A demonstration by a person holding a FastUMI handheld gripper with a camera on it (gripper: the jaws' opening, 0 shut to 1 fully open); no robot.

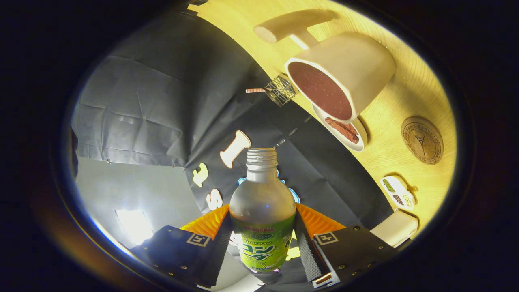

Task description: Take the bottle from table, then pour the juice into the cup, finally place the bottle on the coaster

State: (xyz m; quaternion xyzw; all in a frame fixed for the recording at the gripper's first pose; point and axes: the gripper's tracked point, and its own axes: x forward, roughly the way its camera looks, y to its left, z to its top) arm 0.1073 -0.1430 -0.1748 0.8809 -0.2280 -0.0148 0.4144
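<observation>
The gripper [262, 239] is closed on the bottle [262, 211], one finger pressed to each side of its body, the gap between them taken up by the bottle's width. The bottle is a rounded, frosted vessel with a narrow neck ending in bare screw threads, uncapped; a glossy green label wraps its lower body and pale liquid is visible behind the frosted wall just above the label. It stands along the line of the fingers, neck pointing away from them. The whole view is rolled, so the table [409, 101] appears as a tilted band of light wood with fine grain beyond and to the side of the bottle. On it stands the cup [344, 73], a smooth, matte white cylinder with a dark reddish-brown interior, its mouth facing the camera; whether it holds liquid cannot be told. The cup is well apart from the bottle's neck. Just beside the cup lies a small white dish [344, 132] holding brown pieces. The coaster [421, 140], a round flat disc of cork-like texture with a printed emblem, lies on the table near the cup, bare. A small wire basket [280, 90] sits at the table's edge.
</observation>
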